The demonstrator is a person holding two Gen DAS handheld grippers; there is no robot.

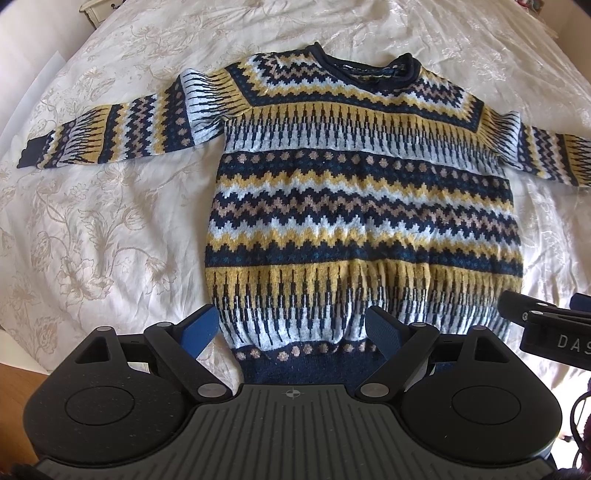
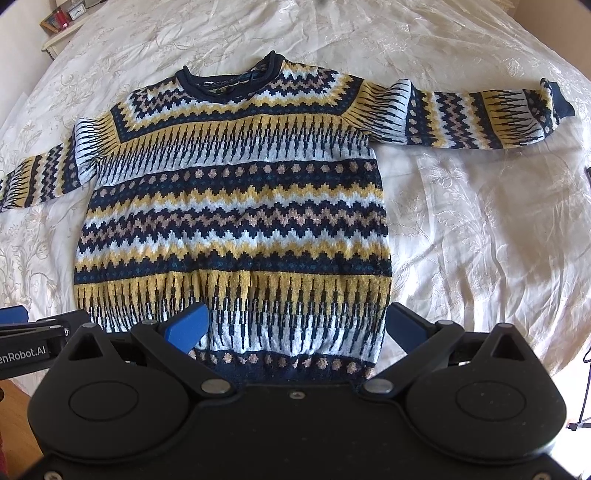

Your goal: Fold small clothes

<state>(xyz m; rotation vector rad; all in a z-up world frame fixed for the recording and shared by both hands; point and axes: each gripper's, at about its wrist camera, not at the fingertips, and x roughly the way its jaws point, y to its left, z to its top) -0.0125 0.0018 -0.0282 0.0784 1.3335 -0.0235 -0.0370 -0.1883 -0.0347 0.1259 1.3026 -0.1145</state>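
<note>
A small knitted sweater (image 1: pixel 362 206) with navy, yellow, white and tan zigzag bands lies flat, front up, on a white bedspread, both sleeves spread out sideways; it also shows in the right wrist view (image 2: pixel 236 206). My left gripper (image 1: pixel 291 325) is open, its blue fingers (image 1: pixel 201 328) straddling the left part of the navy hem, just above it. My right gripper (image 2: pixel 295 325) is open over the right part of the hem, its blue fingers (image 2: pixel 186 326) wide apart. Neither holds cloth. The right gripper's body (image 1: pixel 546 325) shows at the left view's right edge.
The white embroidered bedspread (image 1: pixel 110 229) covers the bed all around the sweater. A wooden floor strip (image 1: pixel 18 376) shows at the bed's near left edge. A bedside shelf with small items (image 2: pixel 62 18) stands at the far left corner.
</note>
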